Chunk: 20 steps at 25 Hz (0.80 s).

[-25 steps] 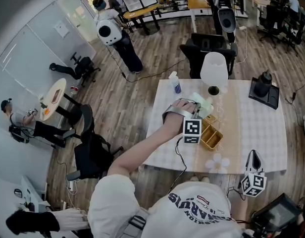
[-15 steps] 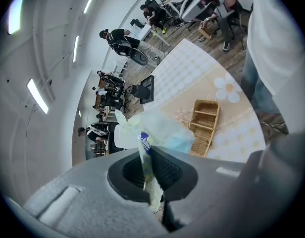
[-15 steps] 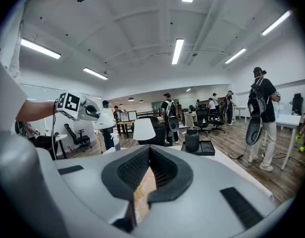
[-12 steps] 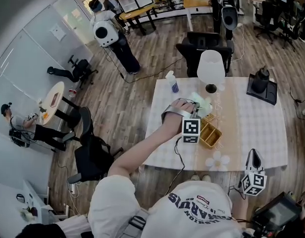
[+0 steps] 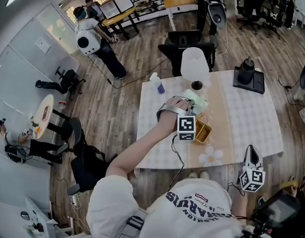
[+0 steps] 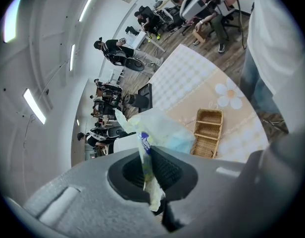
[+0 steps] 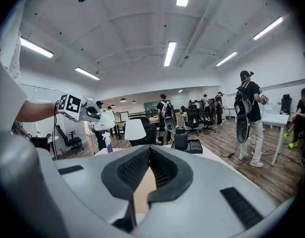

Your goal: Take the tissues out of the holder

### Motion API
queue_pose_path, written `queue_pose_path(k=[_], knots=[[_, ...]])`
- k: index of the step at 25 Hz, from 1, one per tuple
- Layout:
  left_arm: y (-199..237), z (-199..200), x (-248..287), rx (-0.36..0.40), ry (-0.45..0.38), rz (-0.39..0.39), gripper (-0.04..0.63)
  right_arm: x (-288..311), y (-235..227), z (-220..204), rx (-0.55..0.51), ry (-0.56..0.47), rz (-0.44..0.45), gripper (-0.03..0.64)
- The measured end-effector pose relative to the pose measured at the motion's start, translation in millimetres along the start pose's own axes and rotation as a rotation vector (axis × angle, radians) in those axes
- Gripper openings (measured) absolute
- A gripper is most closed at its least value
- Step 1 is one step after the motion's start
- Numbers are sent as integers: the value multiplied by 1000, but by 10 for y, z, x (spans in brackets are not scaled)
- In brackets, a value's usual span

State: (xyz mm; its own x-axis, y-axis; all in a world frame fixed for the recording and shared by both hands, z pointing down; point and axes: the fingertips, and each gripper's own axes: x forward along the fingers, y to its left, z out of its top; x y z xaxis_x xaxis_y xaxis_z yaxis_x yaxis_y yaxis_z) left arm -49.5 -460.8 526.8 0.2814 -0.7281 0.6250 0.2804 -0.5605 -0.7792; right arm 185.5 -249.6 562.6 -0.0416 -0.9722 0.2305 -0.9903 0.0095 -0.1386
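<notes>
One thing has shifted since a second ago: your left hand sits a little nearer the lamp, and the tissue pack has gone with it. Your left gripper is clamped on a thin flap of that pack, as before. The pack is out of the wicker basket, just past its far end, over the table. From the pinched flap it reaches ahead of the jaws toward the lamp. Its long side seems to lie across them, roughly left to right. Your right gripper is closed on nothing, off the table's near right edge.
</notes>
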Motion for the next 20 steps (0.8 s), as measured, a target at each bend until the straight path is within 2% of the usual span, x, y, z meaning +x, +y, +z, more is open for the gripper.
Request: queue_pose_path(k=[3, 10, 20], knots=[[-10, 219, 129, 16, -34, -5, 2, -73, -164, -65, 5, -3, -37, 9], [27, 940, 394, 86, -151, -14, 2, -475, -578, -169, 35, -12, -185, 8], [-24, 2097, 400, 192, -361, -11, 2, -1251, -903, -356, 81, -23, -400, 8]])
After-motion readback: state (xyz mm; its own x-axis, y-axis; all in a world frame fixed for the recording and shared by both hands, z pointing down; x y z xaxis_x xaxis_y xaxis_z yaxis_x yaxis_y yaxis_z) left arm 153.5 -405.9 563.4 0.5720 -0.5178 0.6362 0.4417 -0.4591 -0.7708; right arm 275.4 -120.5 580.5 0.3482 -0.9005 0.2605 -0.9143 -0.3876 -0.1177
